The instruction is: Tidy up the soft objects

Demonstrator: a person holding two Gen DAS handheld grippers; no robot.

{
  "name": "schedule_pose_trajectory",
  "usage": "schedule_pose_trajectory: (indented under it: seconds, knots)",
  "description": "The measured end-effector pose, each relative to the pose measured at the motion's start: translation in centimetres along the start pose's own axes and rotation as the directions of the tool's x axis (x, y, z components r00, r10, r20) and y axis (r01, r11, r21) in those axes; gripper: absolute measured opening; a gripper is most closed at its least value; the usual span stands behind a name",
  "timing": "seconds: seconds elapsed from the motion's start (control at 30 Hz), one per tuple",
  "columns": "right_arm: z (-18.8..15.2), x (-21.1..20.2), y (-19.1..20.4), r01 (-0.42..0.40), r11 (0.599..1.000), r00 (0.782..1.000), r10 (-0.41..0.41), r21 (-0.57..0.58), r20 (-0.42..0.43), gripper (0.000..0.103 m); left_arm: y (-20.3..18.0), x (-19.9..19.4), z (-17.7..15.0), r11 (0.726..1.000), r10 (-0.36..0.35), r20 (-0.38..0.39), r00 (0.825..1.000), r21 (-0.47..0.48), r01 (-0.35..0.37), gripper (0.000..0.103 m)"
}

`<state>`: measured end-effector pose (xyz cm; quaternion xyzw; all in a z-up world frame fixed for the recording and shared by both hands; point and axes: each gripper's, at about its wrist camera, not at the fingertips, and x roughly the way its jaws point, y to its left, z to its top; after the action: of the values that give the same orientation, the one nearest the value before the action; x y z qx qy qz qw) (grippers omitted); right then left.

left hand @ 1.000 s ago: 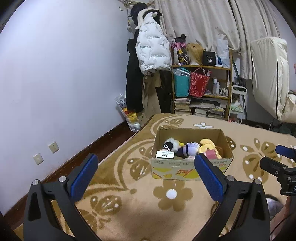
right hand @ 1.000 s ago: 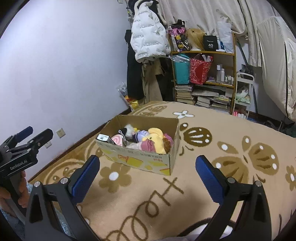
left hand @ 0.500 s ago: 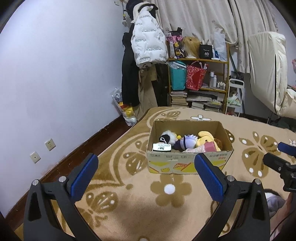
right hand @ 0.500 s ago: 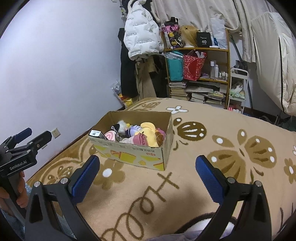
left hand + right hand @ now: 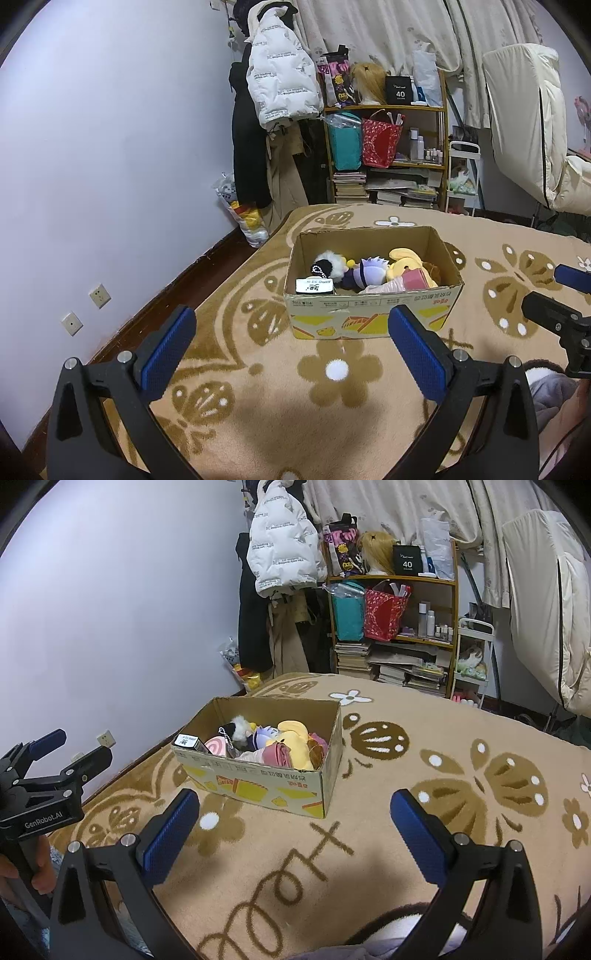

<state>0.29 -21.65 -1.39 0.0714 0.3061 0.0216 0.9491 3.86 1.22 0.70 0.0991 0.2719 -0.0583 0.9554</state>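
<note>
Mid-frame on the patterned carpet: cardboard box packed with plush toys. Low in frame, left gripper and right gripper, both spread wide, empty.

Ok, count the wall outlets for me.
2, both low on the left wall near the floor: a socket plate and another plate just below-left of it. More may be hidden behind the hanging coats.

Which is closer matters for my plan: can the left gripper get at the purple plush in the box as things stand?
Probably yes. The left gripper is open and empty, the cardboard box has no lid, and the purple plush lies exposed on top. Only bare carpet lies between; it must clear the near wall.
</note>
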Motion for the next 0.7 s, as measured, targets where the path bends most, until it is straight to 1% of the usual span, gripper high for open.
schedule_pose_trajectory:
  seconds: [0.7]
  knots:
    - [-0.19, 0.02, -0.25, 0.002, 1.000, 1.000, -0.002, 0.001, -0.004, 0.103, -0.11, 0.20, -0.15, 1.000, -0.005, -0.010, 1.000, 0.009, 0.005, 0.103]
